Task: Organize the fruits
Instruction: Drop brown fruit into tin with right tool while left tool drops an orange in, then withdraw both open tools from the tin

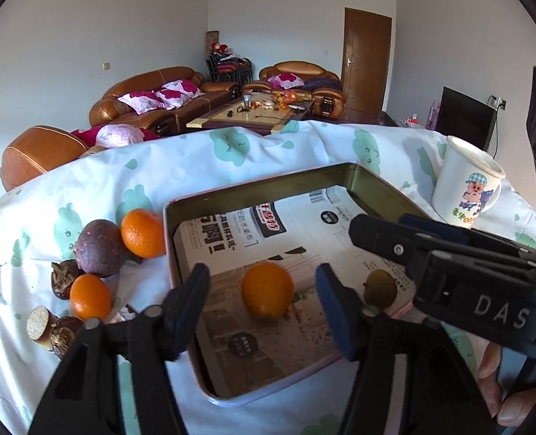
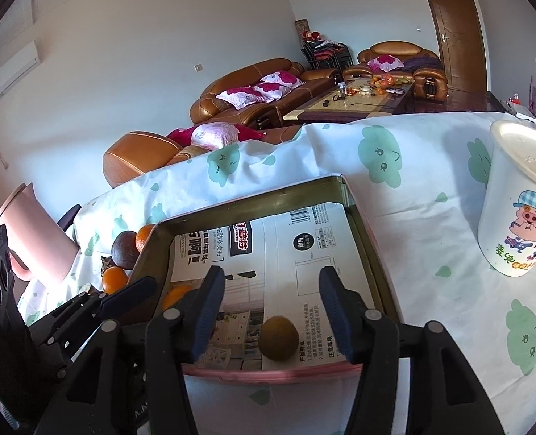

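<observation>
A shallow metal tin (image 1: pixel 268 185) (image 2: pixel 253 195) lined with printed paper lies on the cloth-covered table. In it lie an orange (image 1: pixel 266 290) and a small brown-green fruit (image 1: pixel 380 287) (image 2: pixel 278 337). My left gripper (image 1: pixel 262 301) is open and empty, its fingers either side of the orange. My right gripper (image 2: pixel 271 311) is open and empty above the brown-green fruit; it also shows at the right of the left wrist view (image 1: pixel 431 243). Left of the tin lie two oranges (image 1: pixel 142 232) (image 1: pixel 90 296), a purple passion fruit (image 1: pixel 99 248) and dark water chestnuts (image 1: pixel 63 279).
A white cartoon mug (image 1: pixel 467 181) (image 2: pixel 518 203) stands right of the tin. A cut stalk piece (image 1: pixel 39 322) lies at the left. A pink jug (image 2: pixel 32 239) stands at the table's left end. Sofas and a coffee table lie beyond.
</observation>
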`<control>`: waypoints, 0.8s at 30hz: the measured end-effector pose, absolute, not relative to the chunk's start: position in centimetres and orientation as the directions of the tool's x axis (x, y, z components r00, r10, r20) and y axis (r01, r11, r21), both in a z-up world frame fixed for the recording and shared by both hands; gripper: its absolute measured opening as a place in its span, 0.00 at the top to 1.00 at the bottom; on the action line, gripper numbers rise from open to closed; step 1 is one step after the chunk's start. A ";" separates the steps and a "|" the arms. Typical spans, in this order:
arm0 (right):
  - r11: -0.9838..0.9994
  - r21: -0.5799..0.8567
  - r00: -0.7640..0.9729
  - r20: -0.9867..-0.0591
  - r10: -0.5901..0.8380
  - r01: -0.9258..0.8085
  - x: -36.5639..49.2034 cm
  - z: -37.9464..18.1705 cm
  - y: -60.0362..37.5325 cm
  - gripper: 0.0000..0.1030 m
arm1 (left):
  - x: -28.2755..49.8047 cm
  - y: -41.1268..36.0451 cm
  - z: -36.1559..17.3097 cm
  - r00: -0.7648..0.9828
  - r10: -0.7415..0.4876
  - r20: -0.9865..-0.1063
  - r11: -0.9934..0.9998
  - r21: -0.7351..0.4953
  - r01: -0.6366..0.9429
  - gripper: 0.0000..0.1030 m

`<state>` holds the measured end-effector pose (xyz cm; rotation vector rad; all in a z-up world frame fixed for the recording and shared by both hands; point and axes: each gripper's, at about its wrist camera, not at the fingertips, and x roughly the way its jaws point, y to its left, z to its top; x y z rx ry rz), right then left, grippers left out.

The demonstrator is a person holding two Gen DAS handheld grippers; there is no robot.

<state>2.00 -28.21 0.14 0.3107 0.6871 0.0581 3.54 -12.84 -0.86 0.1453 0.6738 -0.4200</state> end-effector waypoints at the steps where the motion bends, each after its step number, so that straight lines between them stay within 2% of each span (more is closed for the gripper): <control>1: 0.952 0.303 0.783 -0.603 0.155 0.045 1.8 0.4 -28.2 0.42 | 3.3 -12.7 -0.6 0.713 -0.326 -0.620 0.908 0.004 0.419 0.24; 2: 0.952 0.302 0.792 -0.591 0.149 0.046 1.7 0.6 -28.2 0.42 | 3.0 -12.6 -0.4 0.725 -0.321 -0.610 0.911 0.011 0.413 0.22; 4: 0.952 0.301 0.812 -0.567 0.136 0.050 1.3 1.0 -28.3 0.42 | 2.6 -12.1 0.2 0.753 -0.293 -0.588 0.924 0.028 0.382 0.03; 5: 0.952 0.302 0.821 -0.557 0.130 0.053 1.2 1.1 -28.4 0.42 | 2.3 -11.7 0.5 0.771 -0.281 -0.571 0.931 0.031 0.363 0.00; 13: 0.952 0.299 0.847 -0.521 0.106 0.065 0.8 1.0 -28.5 0.42 | 2.2 -9.1 1.6 0.820 -0.218 -0.529 0.961 0.032 0.276 0.00; 24: 0.977 0.208 0.878 -0.475 0.056 0.050 -0.1 1.2 -26.9 0.42 | 2.4 -6.7 1.3 0.840 -0.144 -0.522 0.977 0.058 0.204 0.00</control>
